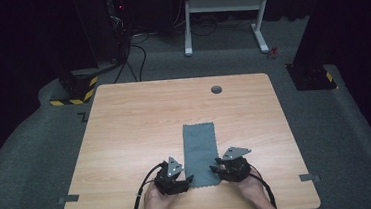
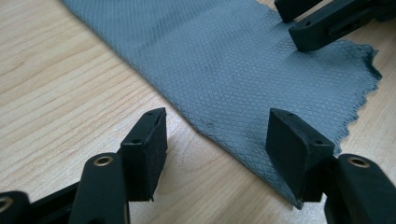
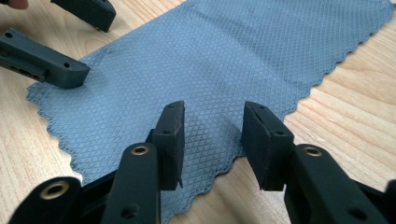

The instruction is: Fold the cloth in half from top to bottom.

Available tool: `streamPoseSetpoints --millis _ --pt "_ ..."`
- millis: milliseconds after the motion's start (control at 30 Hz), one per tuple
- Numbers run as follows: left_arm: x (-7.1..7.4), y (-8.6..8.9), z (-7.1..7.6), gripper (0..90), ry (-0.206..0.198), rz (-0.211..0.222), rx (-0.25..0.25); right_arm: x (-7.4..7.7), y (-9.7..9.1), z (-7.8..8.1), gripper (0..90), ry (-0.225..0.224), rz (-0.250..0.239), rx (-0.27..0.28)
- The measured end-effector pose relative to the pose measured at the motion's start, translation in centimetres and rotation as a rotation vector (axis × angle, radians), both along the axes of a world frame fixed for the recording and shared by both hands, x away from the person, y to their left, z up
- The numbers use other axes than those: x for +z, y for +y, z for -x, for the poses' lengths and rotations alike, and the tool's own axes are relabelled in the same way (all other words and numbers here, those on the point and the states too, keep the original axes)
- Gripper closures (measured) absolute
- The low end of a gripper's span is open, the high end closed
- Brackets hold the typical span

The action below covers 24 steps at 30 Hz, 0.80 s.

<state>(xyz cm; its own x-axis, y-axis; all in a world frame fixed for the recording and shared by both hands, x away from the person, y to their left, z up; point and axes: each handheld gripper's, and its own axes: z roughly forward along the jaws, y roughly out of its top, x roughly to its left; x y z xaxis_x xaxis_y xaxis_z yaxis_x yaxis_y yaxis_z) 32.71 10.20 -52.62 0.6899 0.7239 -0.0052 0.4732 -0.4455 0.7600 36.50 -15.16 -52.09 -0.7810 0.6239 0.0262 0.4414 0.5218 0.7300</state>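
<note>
A: Count what you have on the bench [image 1: 126, 139].

B: One grey cloth [image 1: 201, 153], folded into a narrow strip, and your two grippers. From the middle of the bench the cloth lies toward six o'clock, its long sides running twelve to six. One round grommet hole [image 1: 216, 89] sits up near the far edge at about one o'clock.

A: Start at nine o'clock and work across.

B: Your left side of the bench is bare wood out to the edge, so you have room there. Then your left gripper [image 1: 188, 178], at the cloth's near left corner. In the left gripper view its jaws stand released and wide, one pad over bare wood, the other over the cloth's corner [image 2: 280, 186], with the long left edge running between them. Nothing is pinched.

A: And the cloth's edges?

B: The long edges are straight, and the near short edge is scalloped; it lies close to your side of the bench.

A: The right side?

B: Your right gripper [image 1: 212, 169] is at the near right corner. In the right gripper view its jaws are released, narrower than the left pair, both pads above the cloth [image 3: 210, 70] just inside the scalloped edge, not pressing on it. Beyond it, toward three o'clock, the wood is open to the bench edge.
</note>
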Motion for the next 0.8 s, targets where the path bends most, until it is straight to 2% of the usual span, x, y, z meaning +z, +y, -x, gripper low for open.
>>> streamPoseSetpoints --millis 133,233,300,333,367,467,533,633,800 --pt "0.0 0.0 -0.2 37.3 0.000 -0.005 -0.007 -0.1 0.1 0.0 58.5 -0.010 0.000 0.003" --pt "0.1 0.1 -0.1 36.1 0.009 -0.001 -0.013 0.1 0.0 -0.3 57.3 0.023 -0.006 0.009" --pt "0.1 0.2 -0.2 37.0 0.012 0.006 -0.019 0.3 0.0 -0.5 60.0 0.054 -0.006 0.004" --pt "0.2 0.3 -0.3 37.4 -0.008 -0.003 -0.025 0.4 -0.1 -0.6 61.6 0.069 -0.024 0.006" --pt "0.2 0.3 -0.3 37.8 0.001 0.023 -0.023 0.4 -0.3 -0.8 62.0 0.080 -0.047 -0.004" --pt "0.7 0.6 -1.0 38.1 0.011 0.040 -0.012 0.4 -0.6 -1.4 63.9 0.094 -0.075 -0.031" --pt "1.0 1.0 -1.6 38.6 0.030 0.058 -0.008 0.6 -0.8 -1.8 65.1 0.100 -0.081 -0.046" --pt "1.2 1.4 -3.1 40.4 0.043 0.058 0.017 1.1 -1.0 -2.6 65.1 0.116 -0.087 -0.058" --pt "1.5 1.9 -5.8 41.4 0.070 0.077 0.058 1.1 -1.7 -4.3 65.9 0.136 -0.133 -0.106"
